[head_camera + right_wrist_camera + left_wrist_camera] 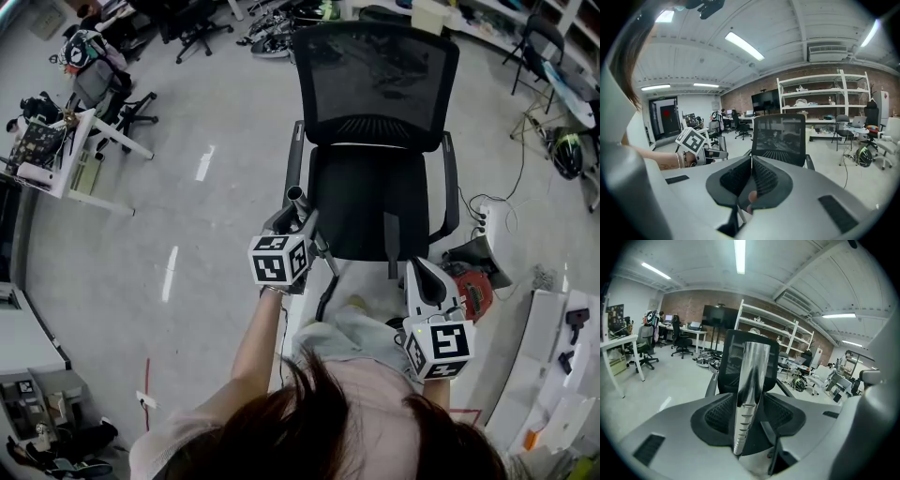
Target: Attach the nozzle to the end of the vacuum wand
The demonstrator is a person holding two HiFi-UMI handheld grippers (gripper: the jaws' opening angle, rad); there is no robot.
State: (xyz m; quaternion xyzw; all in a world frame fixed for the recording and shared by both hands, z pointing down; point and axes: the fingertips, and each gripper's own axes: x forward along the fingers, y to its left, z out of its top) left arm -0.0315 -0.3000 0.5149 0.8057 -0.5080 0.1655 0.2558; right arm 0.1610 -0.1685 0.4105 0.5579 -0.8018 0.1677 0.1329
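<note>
1. As the head view looks steeply down, the person's dark hair (319, 436) fills its lower edge. A bare forearm (255, 342) reaches forward from it on the left.
2. The right gripper (751, 161) sits low at the person's right. Its jaws are closed together, the pads meet along one seam, and nothing is between them. Its marker cube (441, 349) lies close to the head.
3. The left gripper (295, 223) is held further forward, well apart from the right one. Its jaws are spread wide. Its own cube (279, 260) faces upward.
4. The vacuum wand (752, 376) is a shiny metal tube standing in the gap between the left jaws and running up past their tips. The black ribbed pads flank it closely on each side, with no squeeze on it evident. In the head view its open upper end shows just beyond the jaws, beside the armrest at the picture's left.
5. A black office chair (375, 94) stands directly ahead of both grippers, mesh back upright, seat towards the person.
6. On the floor to the right of the chair are a red and black appliance body (476, 289) and, beyond it, a white socket strip (489, 220) with cables.
7. At the far brick wall stand white shelving (773, 329) and a dark screen (721, 316).
</note>
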